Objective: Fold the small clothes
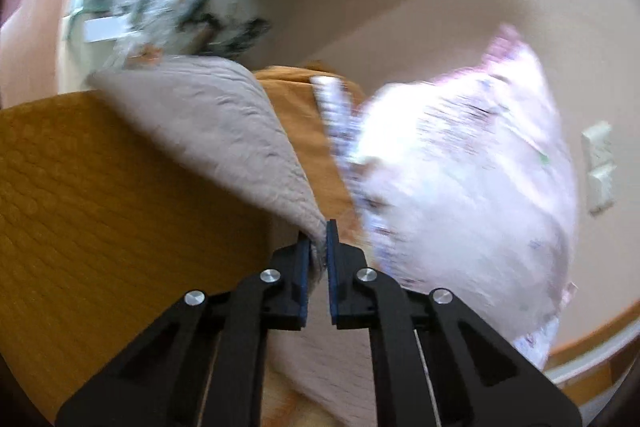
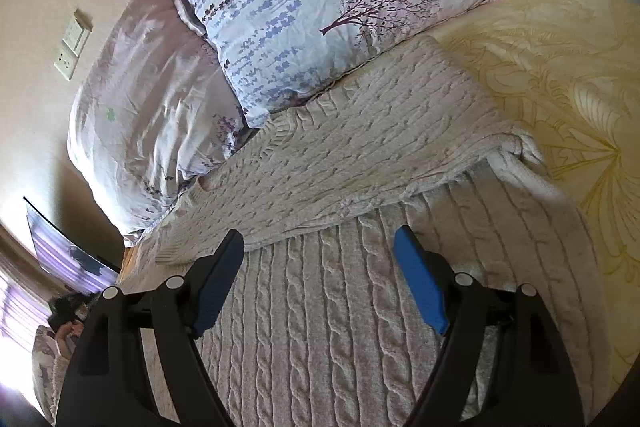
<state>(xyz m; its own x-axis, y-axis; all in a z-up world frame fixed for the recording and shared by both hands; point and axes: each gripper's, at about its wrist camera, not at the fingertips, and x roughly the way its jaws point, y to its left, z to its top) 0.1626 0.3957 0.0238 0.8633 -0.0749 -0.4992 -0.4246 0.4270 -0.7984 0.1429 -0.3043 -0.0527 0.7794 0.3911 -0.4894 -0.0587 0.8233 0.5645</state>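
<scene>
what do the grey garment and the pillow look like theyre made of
Grey garment: chunky knit, probably wool or acrylic, matte; raised cable ribs show. Pillow: thin woven cotton-like cover, slight sheen, fine creases, printed trees. Left gripper pinches the garment's fabric.

no readable text or labels

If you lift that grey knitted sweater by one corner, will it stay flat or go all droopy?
Probably droopy. The sweater already hangs in a soft, curved sheet from the corner pinched in the left hand-held gripper. Its thick cable knit looks bulky, so it may feel fairly heavy. It seems unlikely to slip, since the bumpy knit should catch on the pads.
</scene>
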